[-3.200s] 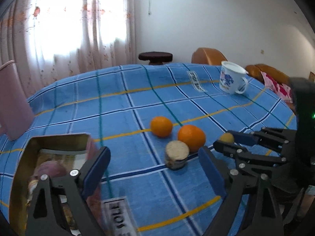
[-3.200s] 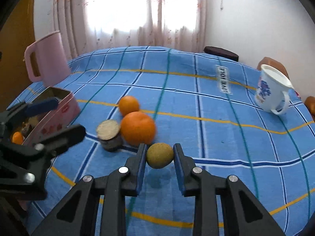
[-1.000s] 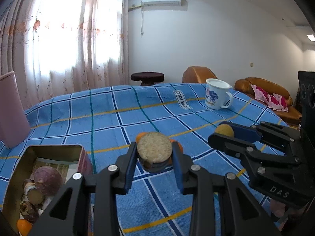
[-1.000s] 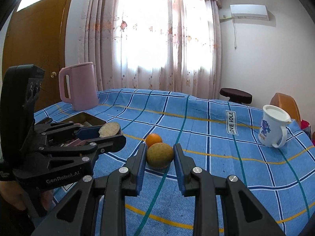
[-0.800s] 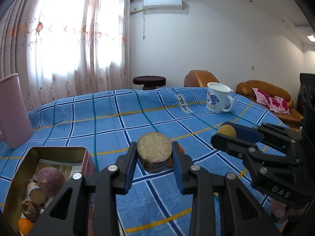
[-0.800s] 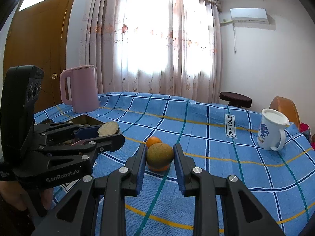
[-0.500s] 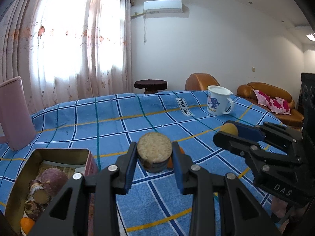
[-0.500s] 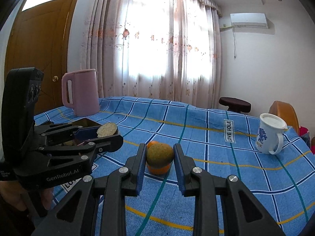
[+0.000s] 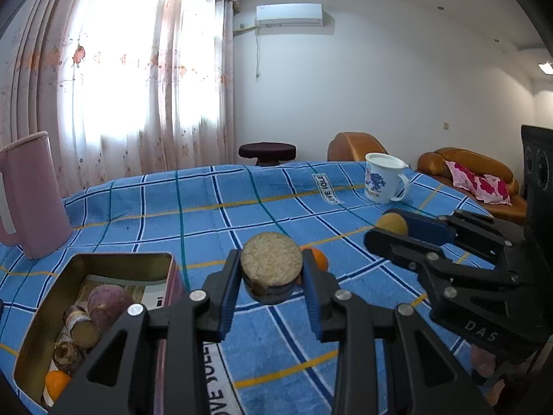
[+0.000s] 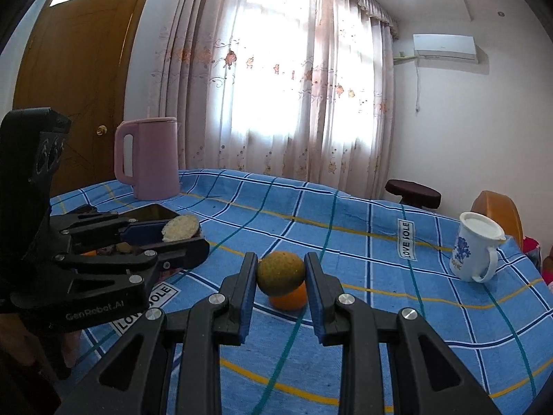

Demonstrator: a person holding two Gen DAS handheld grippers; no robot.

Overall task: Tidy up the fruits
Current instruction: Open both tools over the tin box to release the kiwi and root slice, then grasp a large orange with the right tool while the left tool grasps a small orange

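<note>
- The left gripper (image 9: 271,282) has its jaws clamped on a cut fruit (image 9: 271,264), pale flat face up, held above the desk (image 9: 207,214).
- The tin (image 9: 103,259) lies just left and below it, the nearer drop.
- The right gripper (image 10: 280,285) pinches a round brownish fruit (image 10: 280,273) over an orange (image 10: 290,299).

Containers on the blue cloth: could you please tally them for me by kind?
pink kettle: 1
white mug: 1
open tin: 1
Total: 3
</note>
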